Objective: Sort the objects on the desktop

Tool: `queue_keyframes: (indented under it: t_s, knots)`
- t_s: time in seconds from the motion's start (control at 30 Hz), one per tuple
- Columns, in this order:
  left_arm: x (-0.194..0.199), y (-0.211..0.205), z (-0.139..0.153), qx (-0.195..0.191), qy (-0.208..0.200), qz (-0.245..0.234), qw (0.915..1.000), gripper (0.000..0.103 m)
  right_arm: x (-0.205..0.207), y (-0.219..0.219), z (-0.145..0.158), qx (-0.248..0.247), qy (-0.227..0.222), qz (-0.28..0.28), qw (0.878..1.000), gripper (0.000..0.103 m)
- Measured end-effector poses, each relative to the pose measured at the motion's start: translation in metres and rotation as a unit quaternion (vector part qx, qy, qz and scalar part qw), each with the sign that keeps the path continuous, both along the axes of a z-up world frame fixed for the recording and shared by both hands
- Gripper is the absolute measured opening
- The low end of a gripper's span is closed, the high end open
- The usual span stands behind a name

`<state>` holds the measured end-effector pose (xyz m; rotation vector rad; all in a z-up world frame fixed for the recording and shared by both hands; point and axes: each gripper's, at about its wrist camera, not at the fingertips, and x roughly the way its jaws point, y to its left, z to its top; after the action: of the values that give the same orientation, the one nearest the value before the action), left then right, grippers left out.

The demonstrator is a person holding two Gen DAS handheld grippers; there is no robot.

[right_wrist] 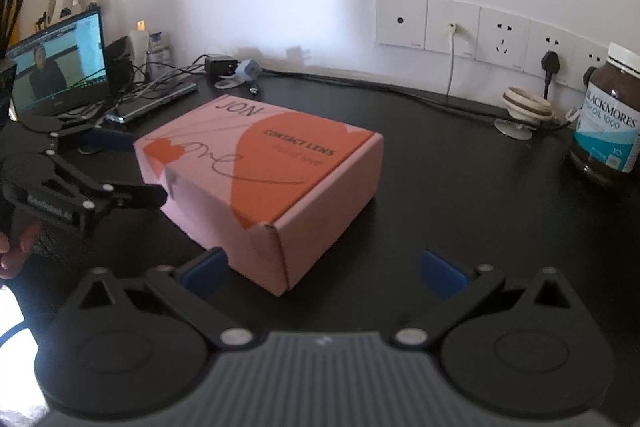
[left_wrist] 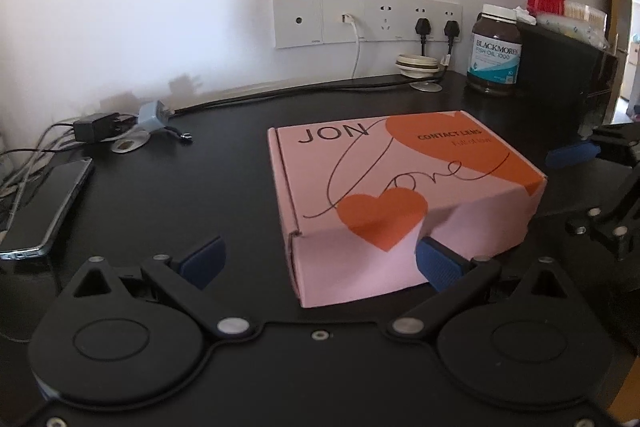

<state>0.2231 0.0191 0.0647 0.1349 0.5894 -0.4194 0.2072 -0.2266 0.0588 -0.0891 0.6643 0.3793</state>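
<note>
Sitting mid-desk on the black tabletop (left_wrist: 200, 163), the pink cardboard contact lens box (left_wrist: 400, 195) has bare room on its left and front sides. Left gripper (left_wrist: 320, 259) jaws spread wide at the box's near corner; right gripper (right_wrist: 324, 267) jaws also apart, holding nothing. Behind: fish oil bottle (left_wrist: 495, 51), phone (left_wrist: 44, 207), charger cables (left_wrist: 36, 147), wall sockets (left_wrist: 366, 21).

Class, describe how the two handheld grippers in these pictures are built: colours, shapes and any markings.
The left gripper and the right gripper are alike: black linkage arms with silver rivets, round black hubs, and blue ribbed pads on the jaws. In the right wrist view, the left gripper carries white lettering, too blurred to read; the right has a grey ridged base.
</note>
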Motion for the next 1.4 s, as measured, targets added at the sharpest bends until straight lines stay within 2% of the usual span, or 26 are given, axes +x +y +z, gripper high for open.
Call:
queue_keyframes:
  t_s: [0.4, 0.57, 0.8, 0.93, 1.07, 1.23, 1.33, 1.4]
  knots:
    - [0.003, -0.012, -0.002, -0.002, -0.019, -0.01, 0.9998, 0.103, 0.021, 0.016, 0.0, -0.027, 0.016, 0.02, 0.999, 0.102]
    - [0.008, -0.021, -0.001, 0.003, -0.021, -0.013, 0.9997, 0.103, 0.028, 0.022, 0.006, -0.05, 0.007, 0.032, 0.998, 0.102]
    - [0.021, -0.025, 0.0, 0.0, -0.03, -0.004, 0.9995, 0.103, 0.055, 0.022, 0.011, -0.043, 0.024, 0.047, 0.998, 0.102]
    - [0.031, -0.028, 0.001, -0.002, -0.039, 0.006, 0.9992, 0.103, 0.071, 0.024, 0.003, -0.029, 0.034, 0.045, 0.998, 0.102]
    - [0.039, -0.029, 0.002, 0.004, -0.045, 0.034, 0.9984, 0.103, 0.08, 0.023, -0.003, -0.008, 0.03, 0.015, 0.999, 0.102]
    - [0.051, -0.02, 0.001, -0.015, -0.034, 0.041, 0.9985, 0.103, 0.092, 0.021, -0.007, 0.025, 0.039, -0.002, 0.999, 0.102]
    - [0.056, -0.013, 0.003, -0.046, -0.026, 0.035, 0.998, 0.103, 0.099, 0.021, -0.008, 0.046, 0.051, -0.002, 0.998, 0.102]
    - [0.059, -0.012, 0.003, -0.051, -0.026, 0.038, 0.9977, 0.103, 0.105, 0.019, -0.009, 0.065, 0.061, 0.001, 0.996, 0.102]
